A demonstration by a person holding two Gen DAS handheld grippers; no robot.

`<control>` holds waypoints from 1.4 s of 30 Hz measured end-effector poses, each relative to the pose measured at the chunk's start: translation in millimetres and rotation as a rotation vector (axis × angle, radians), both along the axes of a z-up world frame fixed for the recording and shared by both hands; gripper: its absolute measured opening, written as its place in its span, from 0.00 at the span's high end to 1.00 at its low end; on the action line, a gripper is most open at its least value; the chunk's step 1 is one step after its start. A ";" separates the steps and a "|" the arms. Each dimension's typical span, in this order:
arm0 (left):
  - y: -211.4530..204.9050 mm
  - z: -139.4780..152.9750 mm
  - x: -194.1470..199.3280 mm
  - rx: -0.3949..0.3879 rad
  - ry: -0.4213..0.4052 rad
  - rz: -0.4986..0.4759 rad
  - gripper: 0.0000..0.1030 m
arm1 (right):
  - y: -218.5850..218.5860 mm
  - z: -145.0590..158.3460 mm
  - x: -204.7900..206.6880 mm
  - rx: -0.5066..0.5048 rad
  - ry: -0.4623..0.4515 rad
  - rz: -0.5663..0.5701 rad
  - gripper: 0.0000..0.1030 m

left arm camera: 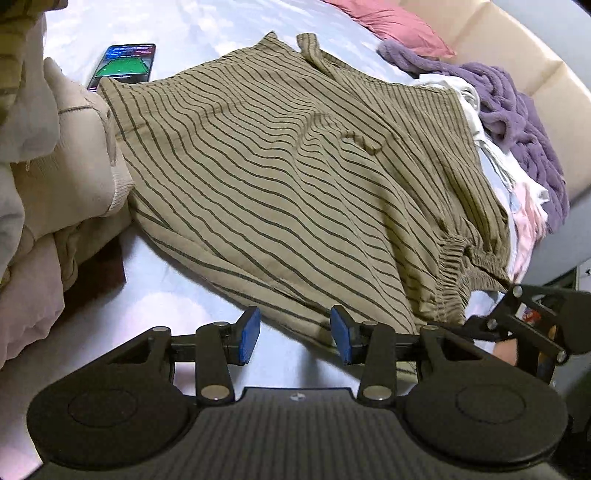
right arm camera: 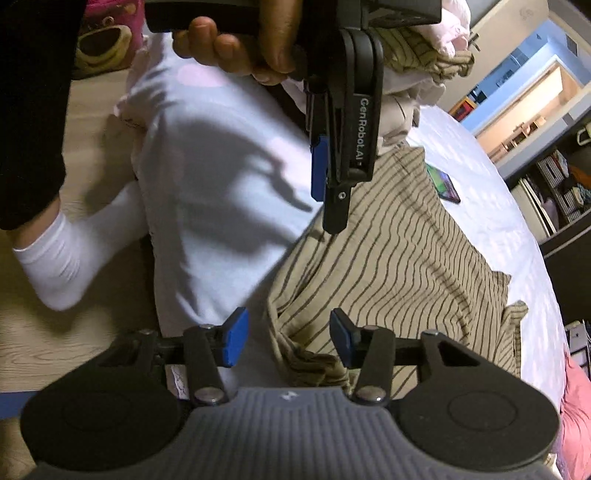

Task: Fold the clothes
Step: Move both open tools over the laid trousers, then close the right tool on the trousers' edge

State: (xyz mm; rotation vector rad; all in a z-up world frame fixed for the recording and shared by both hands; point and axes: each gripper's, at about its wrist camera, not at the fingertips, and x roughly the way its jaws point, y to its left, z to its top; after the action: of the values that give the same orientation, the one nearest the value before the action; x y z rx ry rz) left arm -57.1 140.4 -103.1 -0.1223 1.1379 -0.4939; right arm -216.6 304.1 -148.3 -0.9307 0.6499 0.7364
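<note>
An olive garment with dark stripes [left arm camera: 288, 177] lies spread flat on the pale bed sheet [left arm camera: 184, 302], its gathered elastic waistband [left arm camera: 454, 266] at the right. My left gripper [left arm camera: 295, 334] hovers open over the garment's near hem, blue pads apart and holding nothing. In the right wrist view my right gripper [right arm camera: 287, 338] is open just above the bunched waistband [right arm camera: 306, 356], which lies between and below its pads. A hand [right arm camera: 236, 48] holds the left gripper [right arm camera: 327, 192] above the garment [right arm camera: 399, 258]. The right gripper's linkage [left arm camera: 524, 317] shows at the right edge.
A lit phone [left arm camera: 123, 66] lies on the sheet beyond the garment. Piled clothes [left arm camera: 55, 147] sit to the left, with a purple blanket [left arm camera: 517, 122] and pink pillow [left arm camera: 391, 26] at the right. A person's white-socked foot [right arm camera: 74, 258] stands on the floor by the bed edge.
</note>
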 end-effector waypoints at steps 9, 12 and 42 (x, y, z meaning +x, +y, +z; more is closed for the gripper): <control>-4.7 -2.5 5.9 0.029 -0.001 0.039 0.55 | -5.8 -6.4 2.8 0.002 0.048 -0.067 0.89; -6.3 -3.4 7.9 0.039 -0.002 0.052 0.54 | -10.3 -2.6 3.4 0.030 0.055 -0.092 0.91; 5.0 3.9 61.8 -0.090 0.097 0.474 0.48 | -69.9 55.6 9.7 0.331 0.002 -0.299 0.96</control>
State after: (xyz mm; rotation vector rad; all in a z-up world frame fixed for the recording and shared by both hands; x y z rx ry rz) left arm 4.7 145.4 -99.2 -0.4861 1.1353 -0.1168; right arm -206.9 234.2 -92.7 -0.5143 0.6289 0.5548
